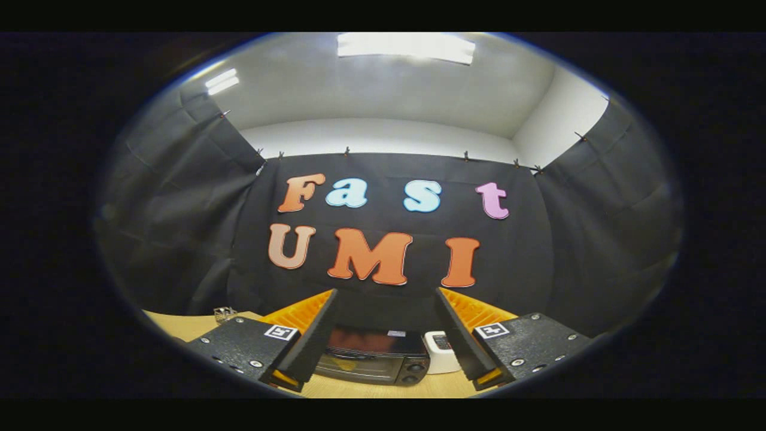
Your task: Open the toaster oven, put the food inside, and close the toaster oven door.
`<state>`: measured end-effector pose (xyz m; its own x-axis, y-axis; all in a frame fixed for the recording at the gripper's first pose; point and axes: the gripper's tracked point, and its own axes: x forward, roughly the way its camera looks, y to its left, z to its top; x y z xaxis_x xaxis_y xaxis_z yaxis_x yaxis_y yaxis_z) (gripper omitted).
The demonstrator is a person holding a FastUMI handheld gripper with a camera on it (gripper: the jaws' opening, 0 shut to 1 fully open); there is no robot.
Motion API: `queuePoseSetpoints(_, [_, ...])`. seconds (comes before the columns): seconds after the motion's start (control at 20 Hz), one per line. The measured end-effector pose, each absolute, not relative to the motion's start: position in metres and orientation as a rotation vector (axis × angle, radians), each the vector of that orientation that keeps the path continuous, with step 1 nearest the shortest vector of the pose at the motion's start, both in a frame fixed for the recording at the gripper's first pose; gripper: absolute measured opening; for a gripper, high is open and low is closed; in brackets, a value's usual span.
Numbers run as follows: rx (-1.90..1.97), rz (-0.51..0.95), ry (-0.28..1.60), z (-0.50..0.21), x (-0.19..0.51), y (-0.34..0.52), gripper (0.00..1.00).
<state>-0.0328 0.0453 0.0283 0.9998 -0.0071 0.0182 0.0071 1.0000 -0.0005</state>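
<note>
Counted up: one toaster oven (374,358), door shut, sitting on one wooden table (179,326). One small white box-like device (441,353) just beside the oven, can't tell what exactly. One little wire or metal thing (224,313) off near the table's far edge, too small to name. One gripper (386,335) with two fingers (314,335), spread wide apart, holding nothing. Two ceiling lights (406,46).

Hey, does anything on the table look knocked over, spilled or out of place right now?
Nothing stands out. The toaster oven sits upright on the table with its door shut, a small white box beside it. The gripper has its fingers spread open, holding nothing.
</note>
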Motion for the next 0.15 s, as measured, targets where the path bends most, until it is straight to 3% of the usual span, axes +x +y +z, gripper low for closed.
queuePoseSetpoints(0.15, [0.006, -0.005, -0.022, 0.0300, -0.0334, 0.0443, 0.92])
